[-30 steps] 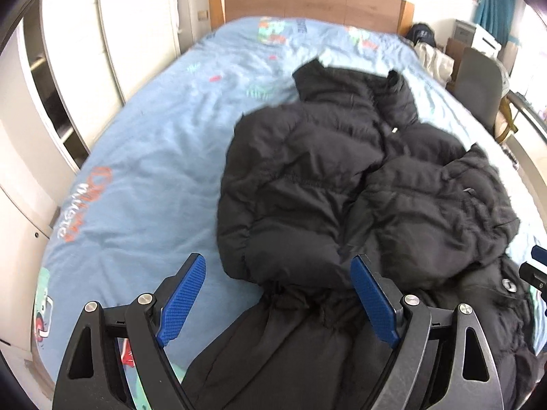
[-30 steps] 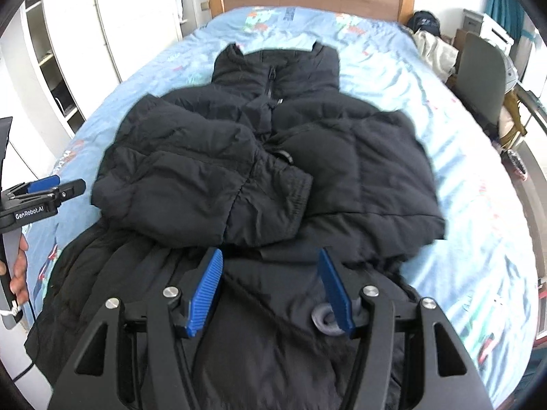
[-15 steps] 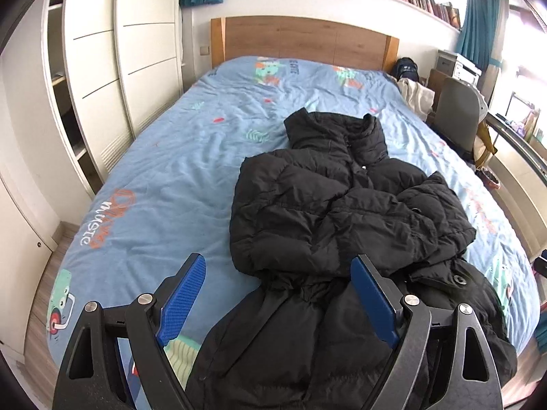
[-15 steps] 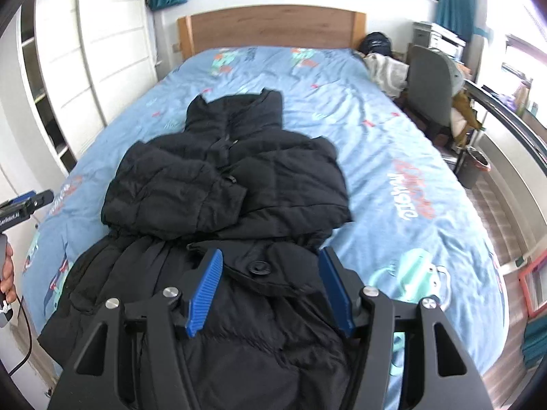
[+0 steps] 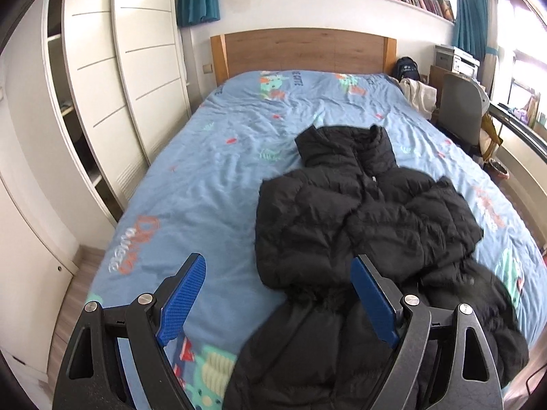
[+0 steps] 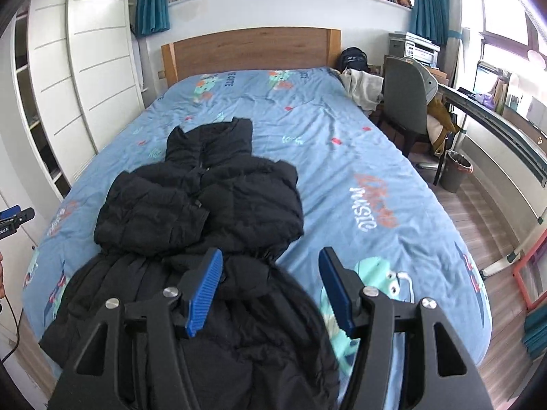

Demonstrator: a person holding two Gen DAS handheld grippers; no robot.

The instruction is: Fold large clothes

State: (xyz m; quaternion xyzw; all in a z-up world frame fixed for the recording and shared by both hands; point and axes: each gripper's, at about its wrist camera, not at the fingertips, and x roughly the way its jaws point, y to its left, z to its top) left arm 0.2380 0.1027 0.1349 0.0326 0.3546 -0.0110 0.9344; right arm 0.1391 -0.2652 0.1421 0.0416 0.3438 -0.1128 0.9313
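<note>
A long black puffer coat (image 5: 362,225) lies on the blue bed (image 5: 212,177), collar toward the headboard, both sleeves folded across the chest, hem hanging at the near edge. It also shows in the right wrist view (image 6: 205,205). My left gripper (image 5: 278,294) is open and empty, raised above the bed's near edge, over the coat's lower left side. My right gripper (image 6: 270,287) is open and empty, raised above the coat's lower right part. The left gripper's tip shows at the far left of the right wrist view (image 6: 15,217).
White wardrobe doors (image 5: 112,102) run along the left of the bed. A wooden headboard (image 5: 301,51) stands at the far end. A grey chair (image 6: 407,102), desk and waste bin (image 6: 456,171) stand on the right. Wooden floor lies on both sides.
Both grippers have pulled back and risen away from the coat, so the whole bed and room now show. The coat has not moved. Both stay open.
</note>
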